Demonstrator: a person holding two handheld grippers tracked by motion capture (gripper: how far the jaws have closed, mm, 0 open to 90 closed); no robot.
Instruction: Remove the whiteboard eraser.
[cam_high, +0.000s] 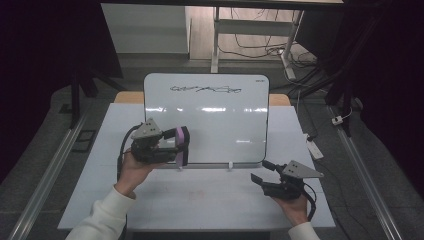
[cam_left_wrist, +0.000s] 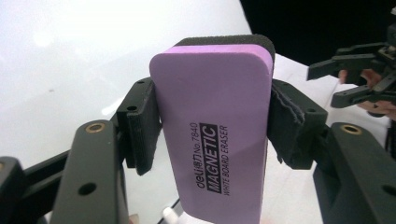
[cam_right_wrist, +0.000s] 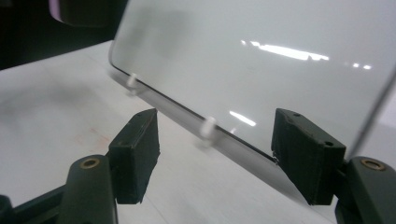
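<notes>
White table (cam_high: 200, 200), whiteboard (cam_high: 220, 125), scribble (cam_high: 206, 90)

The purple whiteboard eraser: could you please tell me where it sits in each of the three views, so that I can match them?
High view: the purple eraser is left of centre, clamped in the left gripper before the whiteboard.
Left gripper view: the eraser stands upright at centre between the pads.
Right gripper view: a purple sliver at the top left corner, probably the eraser.
Shared landmark: the whiteboard.
</notes>
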